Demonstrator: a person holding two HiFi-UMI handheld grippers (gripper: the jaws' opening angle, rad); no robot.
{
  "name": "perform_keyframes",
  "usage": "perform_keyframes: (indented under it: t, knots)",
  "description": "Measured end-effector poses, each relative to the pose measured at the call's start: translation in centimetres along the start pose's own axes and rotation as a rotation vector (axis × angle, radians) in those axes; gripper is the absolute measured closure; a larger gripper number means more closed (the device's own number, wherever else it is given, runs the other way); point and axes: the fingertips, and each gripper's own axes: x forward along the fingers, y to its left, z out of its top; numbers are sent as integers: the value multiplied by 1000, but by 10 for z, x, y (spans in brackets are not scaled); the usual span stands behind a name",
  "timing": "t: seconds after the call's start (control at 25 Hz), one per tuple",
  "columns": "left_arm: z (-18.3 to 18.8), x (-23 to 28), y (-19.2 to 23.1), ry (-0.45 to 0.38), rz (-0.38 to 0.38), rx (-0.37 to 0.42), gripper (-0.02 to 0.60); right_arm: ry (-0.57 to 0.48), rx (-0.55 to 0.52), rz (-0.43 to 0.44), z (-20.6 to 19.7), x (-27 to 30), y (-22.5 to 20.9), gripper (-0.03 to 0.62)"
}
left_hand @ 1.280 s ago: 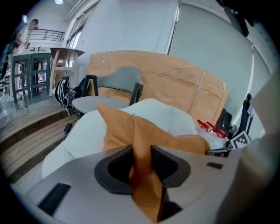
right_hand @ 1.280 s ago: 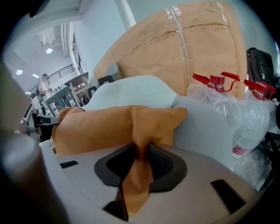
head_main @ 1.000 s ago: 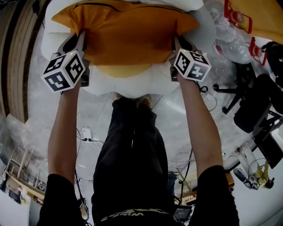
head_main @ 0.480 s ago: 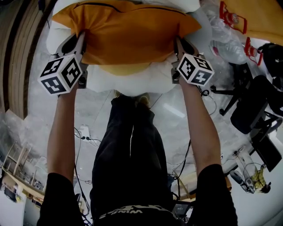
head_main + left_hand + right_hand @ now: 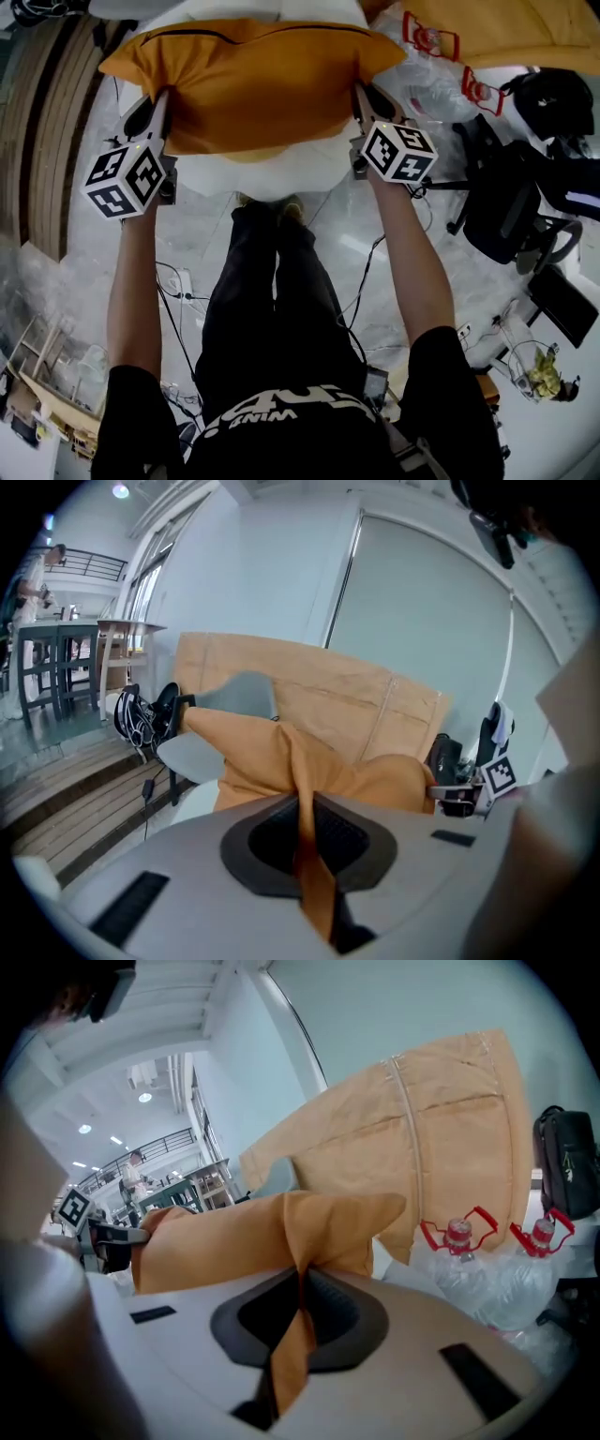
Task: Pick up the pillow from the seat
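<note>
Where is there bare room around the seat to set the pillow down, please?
The white seat below the held pillow is bare along its front. The floor between the seat and the wooden planks on the left is also free. The right side is crowded: water bottles, an office chair and a black bag.

Bottles [image 5: 427, 77], office chair [image 5: 502, 206] right of pillow [image 5: 253, 89]

I see two bottles [image 5: 497, 1269], red handles, just beside tan cover [image 5: 422, 1138] | black bag [image 5: 567, 1162] right of them | black chair [image 5: 502, 202] | cables [image 5: 178, 295] on floor | sneakers [image 5: 139, 719] near wood planks [image 5: 66, 799]
</note>
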Motion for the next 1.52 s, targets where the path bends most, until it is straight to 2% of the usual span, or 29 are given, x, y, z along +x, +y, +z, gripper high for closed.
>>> perform_keyframes:
  t: [0.28,0.6,0.84,1.04,1.52]
  knots:
    - [63,-85,-51,-39,-22,28,555,-46,-51,38,72,-87,27,557]
    - [115,-181,-87,-161,-23,55,555,-161,-79,70,140,-178,73,557]
    - [128,-251,-114,-226,-33,84,555,-237,-87,95,162,-250,103,557]
    - [132,-296,-119,-292,-4,84,555,-281,-147,141,177,-287,132,557]
    - [146,-323,-126,-359,8,93,555,-353,-148,151,195,-313,149,557]
